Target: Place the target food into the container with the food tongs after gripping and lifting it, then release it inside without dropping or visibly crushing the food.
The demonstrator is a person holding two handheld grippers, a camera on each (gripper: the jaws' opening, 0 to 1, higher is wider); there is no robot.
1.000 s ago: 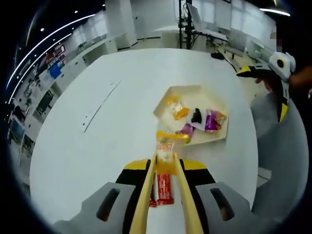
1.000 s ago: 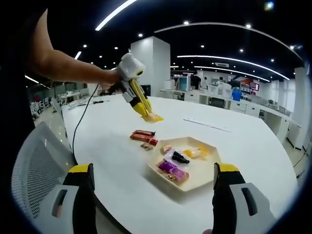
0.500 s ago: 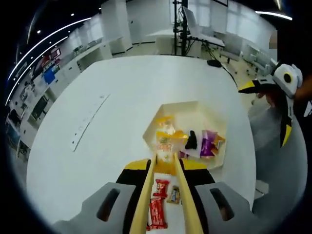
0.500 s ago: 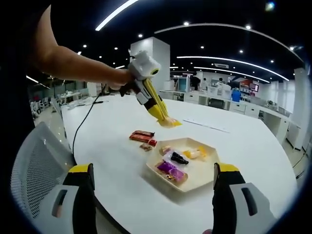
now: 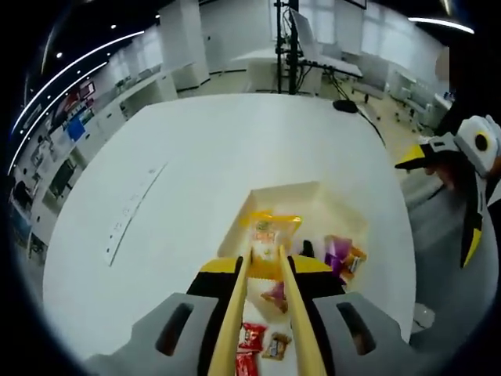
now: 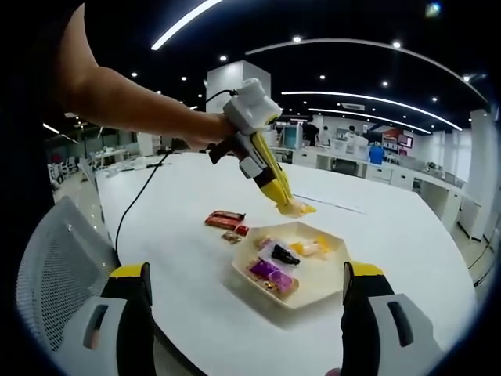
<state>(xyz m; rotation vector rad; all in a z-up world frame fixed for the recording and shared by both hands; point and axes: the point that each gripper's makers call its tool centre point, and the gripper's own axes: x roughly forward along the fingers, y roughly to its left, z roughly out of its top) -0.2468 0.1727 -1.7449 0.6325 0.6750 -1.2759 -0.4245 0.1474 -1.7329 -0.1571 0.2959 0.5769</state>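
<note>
Yellow food tongs (image 5: 264,301) are clamped between the jaws of my left gripper (image 5: 266,268). Their tips pinch a yellow snack packet (image 5: 268,229), held in the air over the near edge of the white hexagonal tray (image 5: 286,190). In the right gripper view a person's arm holds the left gripper (image 6: 266,176), and the packet (image 6: 300,208) hangs just above the tray (image 6: 329,294). A purple packet (image 5: 338,252), a black item (image 5: 307,249) and orange snacks (image 6: 311,247) lie in the tray. My right gripper (image 6: 245,271) stands wide open with nothing in it, near the table edge.
Red snack bars (image 5: 249,338) (image 6: 223,219) lie on the white round table beside the tray. A thin white strip (image 5: 133,215) rests further out on the table. A grey mesh chair (image 6: 55,266) stands at the table's edge. The right gripper (image 5: 470,149) hovers off the table.
My left gripper has carried the yellow packet from above the red bars to above the tray. The right gripper has stayed put and open.
</note>
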